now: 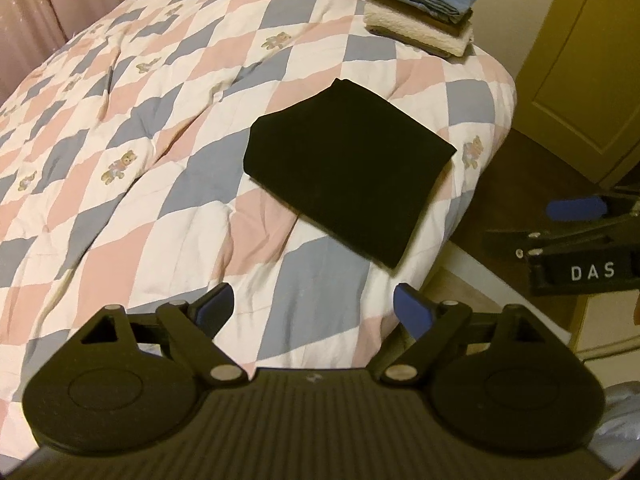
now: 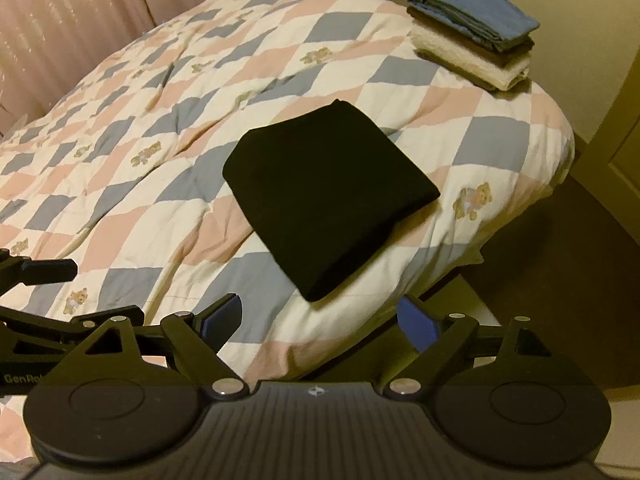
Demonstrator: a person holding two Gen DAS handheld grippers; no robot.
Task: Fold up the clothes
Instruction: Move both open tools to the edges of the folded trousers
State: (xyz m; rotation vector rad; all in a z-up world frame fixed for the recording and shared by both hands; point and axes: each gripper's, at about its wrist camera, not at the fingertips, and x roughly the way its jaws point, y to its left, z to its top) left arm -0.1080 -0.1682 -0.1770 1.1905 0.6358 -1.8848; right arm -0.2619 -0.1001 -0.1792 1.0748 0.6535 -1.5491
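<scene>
A black garment [image 1: 344, 168] lies folded into a neat rectangle near the right edge of the quilted bed [image 1: 140, 184], with a stack of folded clothes [image 1: 420, 8] at the far right corner. The left tongs [image 1: 312, 312] and right tongs [image 2: 320, 320] hover spread and empty at the near edge. The fold looks finished; moving it onto the stack seems all that remains.

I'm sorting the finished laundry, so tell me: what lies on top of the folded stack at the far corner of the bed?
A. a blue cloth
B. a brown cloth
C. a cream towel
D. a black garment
A: the blue cloth tops the stack, above brown and cream layers.
</scene>
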